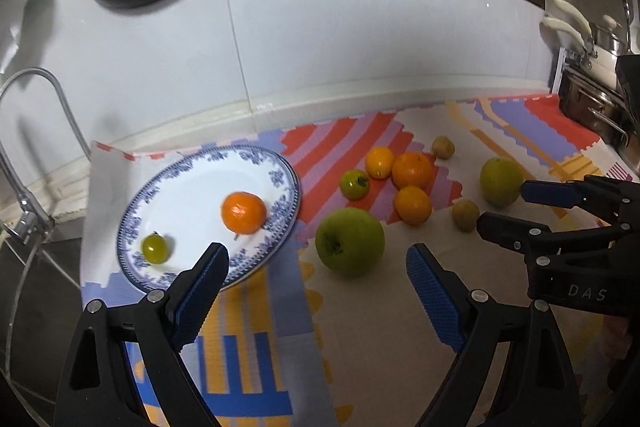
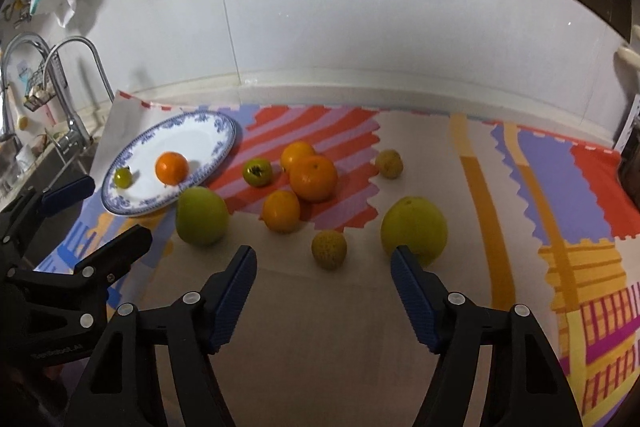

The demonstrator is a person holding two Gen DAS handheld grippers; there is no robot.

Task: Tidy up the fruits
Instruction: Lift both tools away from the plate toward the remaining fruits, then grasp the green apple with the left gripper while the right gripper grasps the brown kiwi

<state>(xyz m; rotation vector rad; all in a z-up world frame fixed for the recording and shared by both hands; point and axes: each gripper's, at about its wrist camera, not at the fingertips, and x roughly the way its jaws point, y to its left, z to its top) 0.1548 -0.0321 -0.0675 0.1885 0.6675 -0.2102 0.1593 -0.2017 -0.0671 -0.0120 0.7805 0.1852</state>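
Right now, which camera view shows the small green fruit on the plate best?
The left wrist view: the small green fruit lies near and large on the plate, unblocked. In the right wrist view it is smaller, far off to the left, yet fully visible.

Plate: glossy glazed ceramic. Mat: matt printed cloth. Tap: shiny metal. Wall tiles: smooth, glossy. Gripper pads: rough textured rubber.

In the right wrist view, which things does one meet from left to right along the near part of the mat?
Blue-rimmed plate → large green apple → near orange → small brownish fruit → yellow-green apple.
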